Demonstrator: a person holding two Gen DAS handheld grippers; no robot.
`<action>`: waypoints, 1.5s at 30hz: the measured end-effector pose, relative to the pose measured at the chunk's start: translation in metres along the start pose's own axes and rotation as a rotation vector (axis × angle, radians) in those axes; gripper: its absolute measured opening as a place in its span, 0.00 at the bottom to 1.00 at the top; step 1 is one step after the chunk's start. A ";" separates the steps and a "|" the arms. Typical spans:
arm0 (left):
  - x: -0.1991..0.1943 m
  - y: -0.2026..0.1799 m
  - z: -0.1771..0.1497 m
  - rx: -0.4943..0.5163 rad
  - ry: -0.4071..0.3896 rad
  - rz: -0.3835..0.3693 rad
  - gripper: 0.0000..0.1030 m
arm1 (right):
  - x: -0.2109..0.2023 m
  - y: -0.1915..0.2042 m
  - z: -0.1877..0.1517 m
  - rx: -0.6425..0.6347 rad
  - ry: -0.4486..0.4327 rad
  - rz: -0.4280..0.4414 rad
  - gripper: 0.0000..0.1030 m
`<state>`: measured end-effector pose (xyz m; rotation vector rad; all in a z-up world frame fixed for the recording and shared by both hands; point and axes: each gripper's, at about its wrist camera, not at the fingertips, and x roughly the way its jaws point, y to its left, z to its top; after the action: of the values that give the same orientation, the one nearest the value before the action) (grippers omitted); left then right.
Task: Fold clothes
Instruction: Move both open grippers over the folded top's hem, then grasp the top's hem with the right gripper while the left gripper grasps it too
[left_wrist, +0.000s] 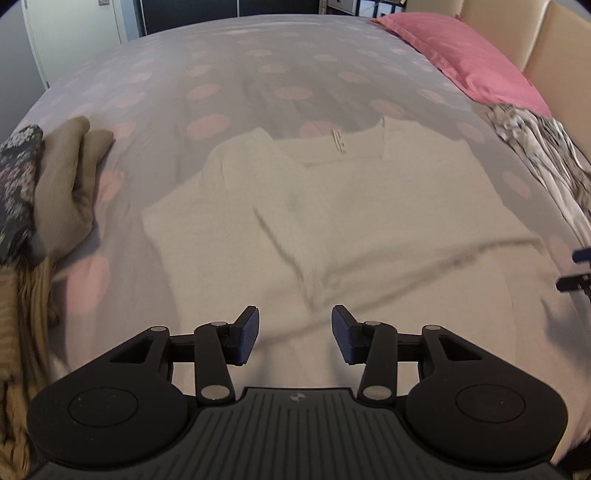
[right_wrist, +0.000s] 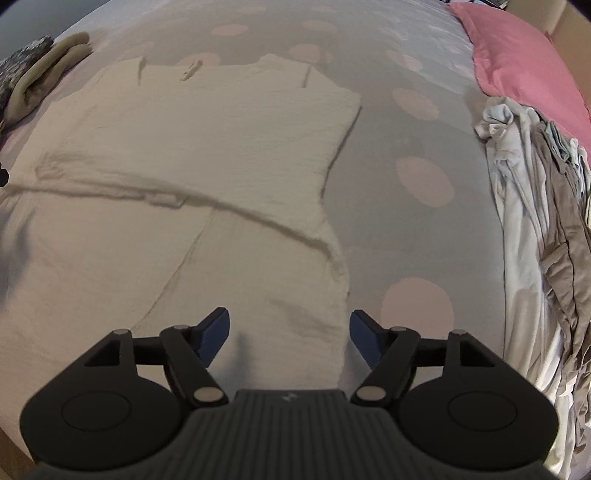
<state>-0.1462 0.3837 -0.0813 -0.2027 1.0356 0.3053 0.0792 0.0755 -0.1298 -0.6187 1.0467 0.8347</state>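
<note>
A cream garment (left_wrist: 332, 206) lies spread flat on the bed, neck opening and label toward the far side, with a long crease running across its middle. In the right wrist view the same cream garment (right_wrist: 177, 177) fills the left and centre. My left gripper (left_wrist: 295, 336) hovers open over the garment's near part, nothing between its blue pads. My right gripper (right_wrist: 290, 338) is open above the garment's near right edge, also holding nothing. The tips of the right gripper (left_wrist: 576, 269) show at the right border of the left wrist view.
The bed cover (right_wrist: 406, 155) is grey with pink dots. A pile of brown and floral clothes (left_wrist: 48, 184) lies at the left. A heap of light and grey clothes (right_wrist: 535, 240) lies at the right, below a pink pillow (left_wrist: 465, 55). A beige headboard (left_wrist: 546, 33) stands behind.
</note>
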 end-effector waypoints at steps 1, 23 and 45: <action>-0.006 0.002 -0.009 0.001 0.007 0.006 0.44 | 0.000 0.003 -0.005 -0.014 0.005 0.000 0.74; -0.031 0.012 -0.166 -0.013 0.293 0.028 0.48 | 0.007 -0.002 -0.111 -0.026 0.185 -0.018 0.74; -0.061 0.012 -0.165 -0.074 0.149 -0.036 0.02 | -0.024 0.022 -0.117 -0.103 0.121 -0.005 0.08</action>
<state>-0.3129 0.3345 -0.1105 -0.3137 1.1679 0.2994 -0.0021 -0.0105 -0.1540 -0.7662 1.1159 0.8584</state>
